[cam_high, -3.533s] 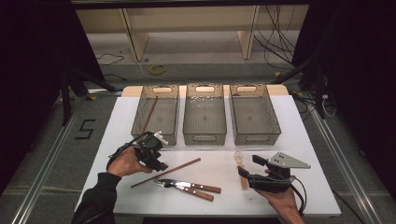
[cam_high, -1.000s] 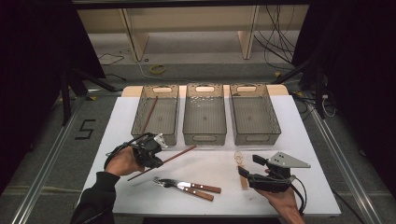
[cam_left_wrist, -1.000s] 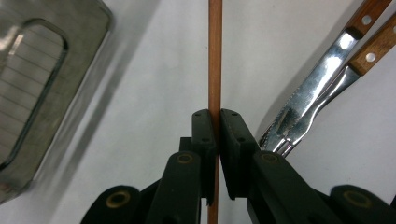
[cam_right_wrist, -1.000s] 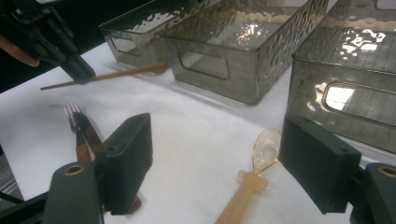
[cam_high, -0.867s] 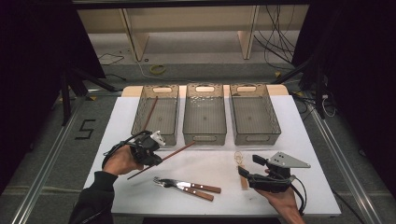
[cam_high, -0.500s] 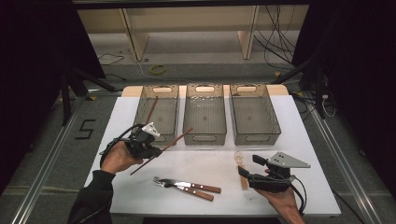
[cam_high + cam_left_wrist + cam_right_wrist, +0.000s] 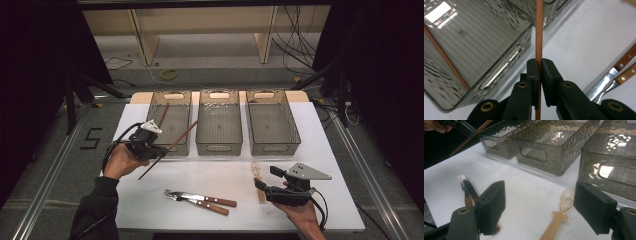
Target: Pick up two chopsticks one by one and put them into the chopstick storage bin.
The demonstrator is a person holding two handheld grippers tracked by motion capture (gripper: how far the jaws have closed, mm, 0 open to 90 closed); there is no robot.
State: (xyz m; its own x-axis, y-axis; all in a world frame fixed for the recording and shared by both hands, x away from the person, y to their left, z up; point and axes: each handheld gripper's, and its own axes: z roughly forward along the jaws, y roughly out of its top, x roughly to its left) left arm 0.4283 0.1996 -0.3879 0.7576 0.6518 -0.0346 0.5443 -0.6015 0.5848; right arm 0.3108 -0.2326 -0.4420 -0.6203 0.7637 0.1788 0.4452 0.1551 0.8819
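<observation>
My left gripper is shut on a reddish-brown chopstick and holds it in the air at the front of the left bin. In the left gripper view the jaws pinch the chopstick, which runs past the bin's corner. A second chopstick lies inside that bin. My right gripper rests open near the table's front right. Its wide jaws straddle an amber plastic spoon without touching it.
Three smoky clear bins stand in a row at the back: left, middle and right. A fork and a knife with wooden handles lie side by side at the front centre of the white table.
The left gripper has lifted the chopstick off the table and carried it up and back toward the left bin. The right gripper has stayed still.
</observation>
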